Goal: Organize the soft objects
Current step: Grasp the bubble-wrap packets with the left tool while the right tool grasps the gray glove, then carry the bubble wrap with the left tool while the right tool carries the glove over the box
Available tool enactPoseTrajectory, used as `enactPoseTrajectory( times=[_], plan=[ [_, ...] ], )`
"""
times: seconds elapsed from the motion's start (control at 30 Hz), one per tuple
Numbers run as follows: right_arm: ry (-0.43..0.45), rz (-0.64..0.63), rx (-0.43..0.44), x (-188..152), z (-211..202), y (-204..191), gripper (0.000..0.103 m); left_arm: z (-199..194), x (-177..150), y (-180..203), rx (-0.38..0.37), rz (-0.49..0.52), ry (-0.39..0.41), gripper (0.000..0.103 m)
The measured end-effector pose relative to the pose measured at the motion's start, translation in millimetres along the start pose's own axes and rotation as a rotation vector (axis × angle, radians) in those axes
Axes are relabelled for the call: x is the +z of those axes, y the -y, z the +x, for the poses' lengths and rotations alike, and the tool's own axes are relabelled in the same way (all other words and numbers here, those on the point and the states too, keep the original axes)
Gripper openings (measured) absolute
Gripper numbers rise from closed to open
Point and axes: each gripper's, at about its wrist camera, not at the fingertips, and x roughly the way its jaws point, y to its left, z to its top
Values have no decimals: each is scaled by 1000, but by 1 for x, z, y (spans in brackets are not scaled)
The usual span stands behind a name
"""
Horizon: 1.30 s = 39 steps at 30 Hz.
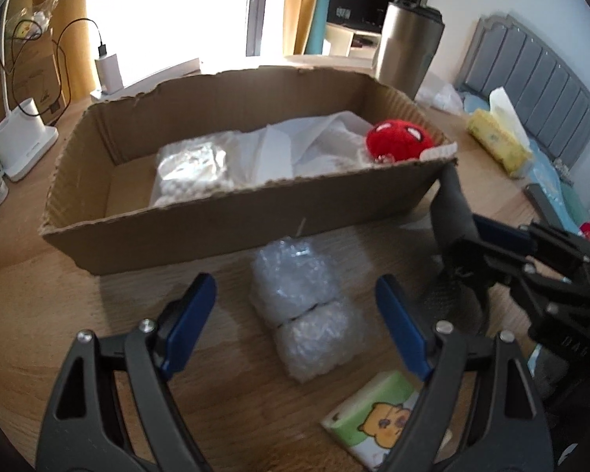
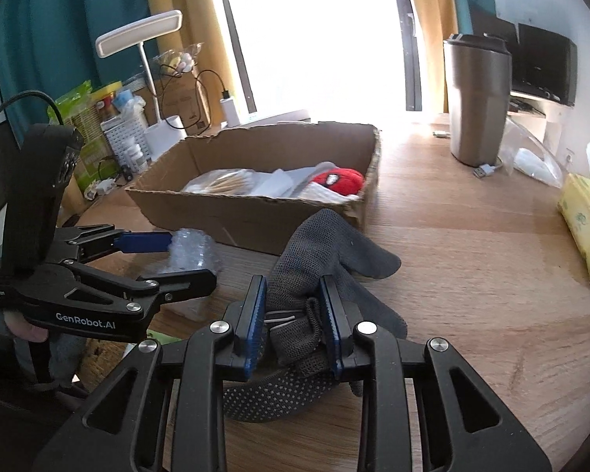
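Blue-padded jaws of the left gripper [image 1: 295, 328] are spread wide near the camera, and a bubble-wrap bundle [image 1: 305, 312] is framed between them on the wooden table [image 1: 39, 306]. No pad is touching the bundle; a gap is seen on each side. The bundle's long axis runs from near to far, roughly in line with the way the gripper points, so the pads stand either side of its narrow width. A band pinches it across the middle into two lobes. Its far end is pointed at the near wall of the cardboard box [image 1: 232, 216] and lies just short of it. The left gripper is judged much the nearer of the two to the bundle, and a short drop forward is judged enough to bring the pads level with it.

Just near and right of the bundle, a green tissue pack [image 1: 373, 417] with a cartoon bear is laid flat, partly hidden by the right jaw.

Seen from the right wrist, the right gripper [image 2: 291, 314] is clamped on a grey knit glove [image 2: 326, 251], bunched at the cuff between the pads. The glove's fingers are pointed away, toward the right near corner of the box, and its long axis runs near to far.

Inside the box, white soft packets and a red plush [image 1: 399, 139] are already gathered at the right end; the left end is bare.
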Motion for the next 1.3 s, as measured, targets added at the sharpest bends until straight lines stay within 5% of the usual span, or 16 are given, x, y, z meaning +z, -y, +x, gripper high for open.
enactPoseTrajectory(
  times=[0.17, 0.37, 1.3],
  plan=[
    [0, 9, -1, -1, 1, 6, 29, 4, -1, 4, 7, 25, -18, 59],
    [7, 7, -2, 1, -1, 4, 29, 1, -2, 8, -19, 47, -21, 49],
    [87, -113, -62, 45, -31, -52, 29, -80, 1, -21, -112, 40, 171, 47]
  ],
)
